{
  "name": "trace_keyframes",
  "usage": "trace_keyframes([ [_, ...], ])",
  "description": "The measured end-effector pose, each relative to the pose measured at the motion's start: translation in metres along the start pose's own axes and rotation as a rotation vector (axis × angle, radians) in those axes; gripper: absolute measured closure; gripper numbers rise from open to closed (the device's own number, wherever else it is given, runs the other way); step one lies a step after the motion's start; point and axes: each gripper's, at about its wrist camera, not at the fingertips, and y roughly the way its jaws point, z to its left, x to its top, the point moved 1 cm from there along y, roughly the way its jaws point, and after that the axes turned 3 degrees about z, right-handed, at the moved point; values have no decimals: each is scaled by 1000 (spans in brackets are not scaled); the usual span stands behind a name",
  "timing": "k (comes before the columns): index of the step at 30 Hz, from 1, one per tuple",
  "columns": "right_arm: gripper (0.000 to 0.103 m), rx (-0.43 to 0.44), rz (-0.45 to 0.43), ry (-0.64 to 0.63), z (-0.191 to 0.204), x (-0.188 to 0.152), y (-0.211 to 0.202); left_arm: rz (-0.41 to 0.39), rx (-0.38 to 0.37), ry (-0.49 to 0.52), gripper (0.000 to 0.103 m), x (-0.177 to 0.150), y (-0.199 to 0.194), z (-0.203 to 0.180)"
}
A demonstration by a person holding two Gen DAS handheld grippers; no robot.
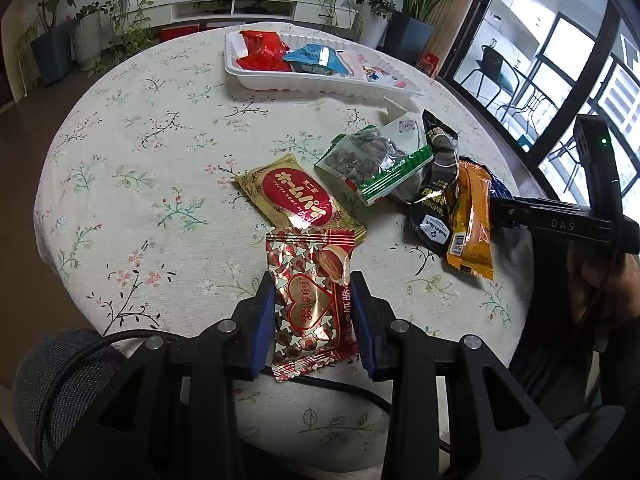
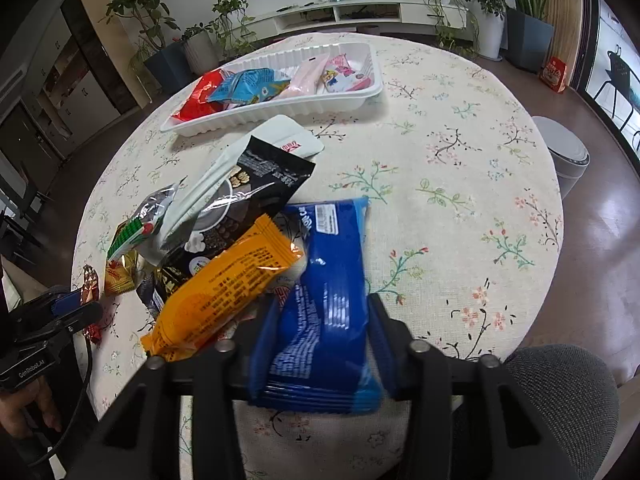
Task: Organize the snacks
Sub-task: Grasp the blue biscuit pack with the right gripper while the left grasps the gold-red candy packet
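Sorting snacks, partway done. Tray (image 2: pixel 280 114), upper centre of the right wrist view, already holds several packets. Left gripper (image 1: pixel 314 312) clamped on a red foil packet (image 1: pixel 308 304), bottom centre. Right gripper (image 2: pixel 324 332) straddles a blue packet (image 2: pixel 328 280); pads look to touch it, grip unconfirmed. Orange bar (image 2: pixel 224 296), black bag (image 2: pixel 248 196), gold packet (image 1: pixel 296 200) left loose on the bench (image 2: pixel 460 200).
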Motion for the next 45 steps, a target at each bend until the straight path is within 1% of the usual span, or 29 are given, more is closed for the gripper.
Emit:
trace_keyframes([
  [3, 64, 4, 2, -4, -1, -1, -1, 4, 1, 4, 70, 0, 3, -1],
  [5, 68, 22, -2, 9, -4, -1, -4, 5, 0, 8, 70, 0, 3, -3],
  [10, 73, 38, -20, 33, -7, -4, -11, 3, -4, 8, 70, 0, 1, -2],
  [16, 73, 48, -49, 60, -14, -4, -26, -5, -20, 5, 71, 1, -2, -2],
  [22, 73, 70, -104, 89, -19, 0, -44, -29, -53, -19, 71, 4, -14, 3],
  [27, 73, 92, -129, 112, -26, 5, -50, -63, -65, -34, 71, 15, -28, 10],
  [29, 73, 87, -135, 127, -33, 8, -51, -81, -75, -46, 71, 23, -34, 16],
  [34, 73, 70, -162, 168, -55, 21, -58, -121, -74, -55, 71, 50, -44, 29],
  [38, 73, 53, -202, 187, -70, 40, -68, -148, -72, -39, 71, 85, -47, 35],
  [41, 73, 52, -235, 185, -75, 60, -74, -171, -74, -15, 71, 119, -47, 34],
  [43, 73, 51, -258, 168, -74, 79, -78, -176, -70, 12, 71, 145, -44, 30],
  [45, 73, 58, -274, 157, -70, 99, -77, -176, -80, 26, 71, 176, -35, 27],
])
